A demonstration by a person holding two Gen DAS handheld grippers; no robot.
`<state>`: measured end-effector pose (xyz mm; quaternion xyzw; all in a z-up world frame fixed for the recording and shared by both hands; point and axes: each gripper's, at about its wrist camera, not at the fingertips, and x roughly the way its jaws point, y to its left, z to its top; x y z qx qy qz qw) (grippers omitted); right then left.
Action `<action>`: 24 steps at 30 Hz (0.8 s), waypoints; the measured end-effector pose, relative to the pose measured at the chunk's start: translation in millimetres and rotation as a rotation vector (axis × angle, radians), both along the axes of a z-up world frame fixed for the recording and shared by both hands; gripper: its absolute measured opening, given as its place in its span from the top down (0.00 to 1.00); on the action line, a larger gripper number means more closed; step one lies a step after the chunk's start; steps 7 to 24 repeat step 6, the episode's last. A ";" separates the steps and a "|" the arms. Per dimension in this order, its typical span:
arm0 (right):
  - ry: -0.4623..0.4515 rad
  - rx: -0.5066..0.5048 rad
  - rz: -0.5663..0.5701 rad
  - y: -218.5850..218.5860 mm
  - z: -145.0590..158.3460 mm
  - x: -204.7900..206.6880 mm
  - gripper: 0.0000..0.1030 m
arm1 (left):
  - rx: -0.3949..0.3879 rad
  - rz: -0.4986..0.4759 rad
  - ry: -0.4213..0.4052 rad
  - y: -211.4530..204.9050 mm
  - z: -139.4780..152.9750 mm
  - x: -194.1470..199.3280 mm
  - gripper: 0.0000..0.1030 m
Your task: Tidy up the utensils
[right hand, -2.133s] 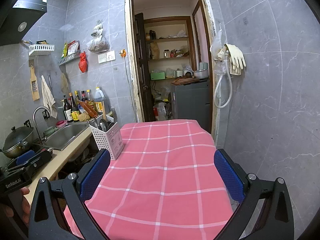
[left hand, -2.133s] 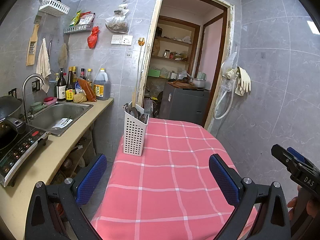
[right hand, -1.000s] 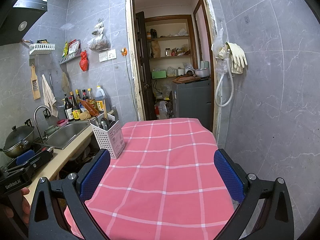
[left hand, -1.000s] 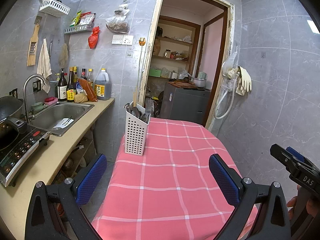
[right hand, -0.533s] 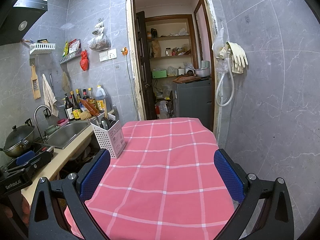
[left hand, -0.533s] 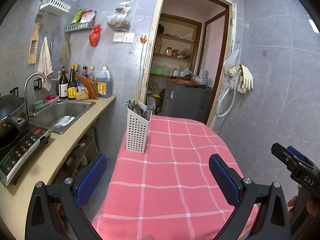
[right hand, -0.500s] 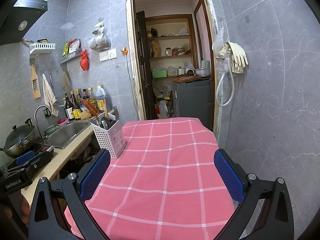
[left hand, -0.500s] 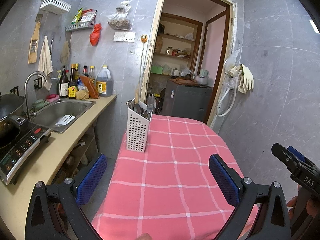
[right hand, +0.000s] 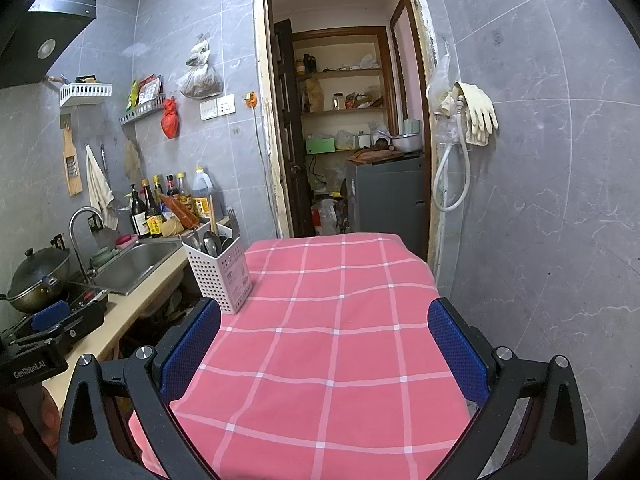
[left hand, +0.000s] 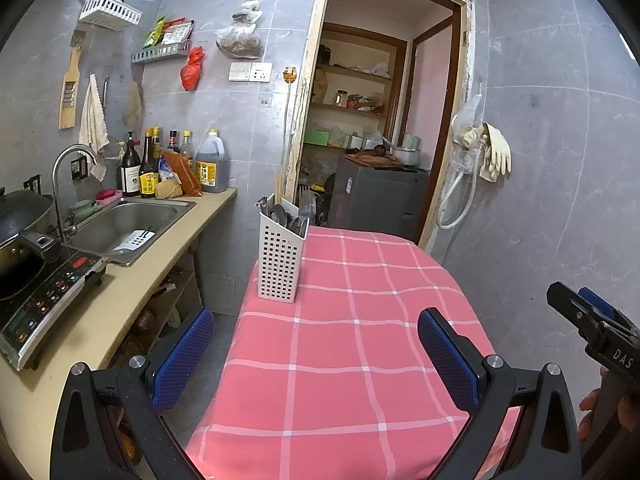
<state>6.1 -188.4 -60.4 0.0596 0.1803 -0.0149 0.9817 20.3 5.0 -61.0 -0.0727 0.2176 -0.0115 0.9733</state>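
A white perforated utensil holder (left hand: pixel 279 261) stands at the far left edge of the table with the pink checked cloth (left hand: pixel 352 344). It holds spoons and forks (left hand: pixel 294 216), upright. It also shows in the right wrist view (right hand: pixel 220 270). My left gripper (left hand: pixel 316 356) is open and empty above the near end of the table, well short of the holder. My right gripper (right hand: pixel 326 354) is open and empty too, over the near end of the cloth (right hand: pixel 332 320).
A counter (left hand: pixel 120 300) with a sink (left hand: pixel 128 224), an induction hob (left hand: pixel 44 296) and several bottles (left hand: pixel 168 166) runs along the left. A doorway (left hand: pixel 372 136) opens behind the table. A grey wall (left hand: pixel 560 200) stands close on the right.
The left wrist view has drifted slightly, so the holder sits a little further right and higher. Both grippers stay open and empty.
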 end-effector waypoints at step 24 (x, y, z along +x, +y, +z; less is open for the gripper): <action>0.002 -0.001 0.002 2.1 -1.6 0.5 0.01 | -0.001 0.001 0.000 -0.8 0.0 -0.1 0.00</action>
